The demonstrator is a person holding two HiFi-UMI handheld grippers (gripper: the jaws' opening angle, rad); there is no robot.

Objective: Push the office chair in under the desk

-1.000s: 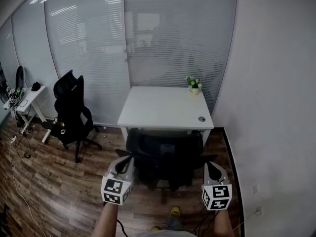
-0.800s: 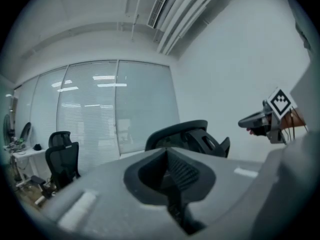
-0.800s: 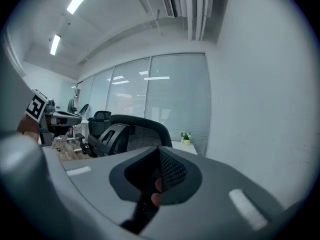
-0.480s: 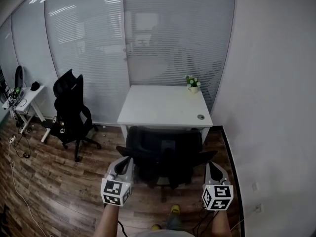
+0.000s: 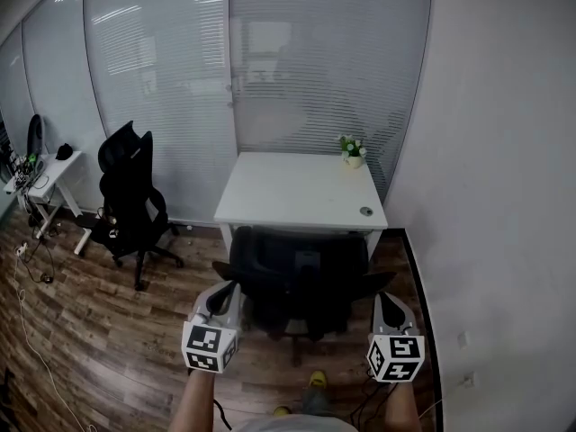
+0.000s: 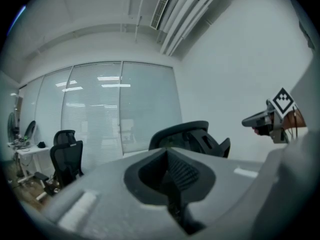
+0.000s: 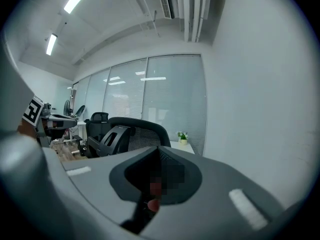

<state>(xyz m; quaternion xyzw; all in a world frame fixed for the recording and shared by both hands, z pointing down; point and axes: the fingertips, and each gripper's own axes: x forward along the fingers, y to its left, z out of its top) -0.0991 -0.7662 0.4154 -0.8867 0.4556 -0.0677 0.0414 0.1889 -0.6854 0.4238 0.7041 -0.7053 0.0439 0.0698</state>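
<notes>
Two handheld grippers are held out side by side, well apart, low in the head view. The left gripper (image 5: 224, 291) is pointed forward, roughly level, with its jaws closed together and nothing gripped. The right gripper (image 5: 386, 301) is pointed the same way, its jaws likewise closed and empty. A bare left forearm (image 5: 192, 405) and right forearm (image 5: 402, 410) are seen behind them.
</notes>
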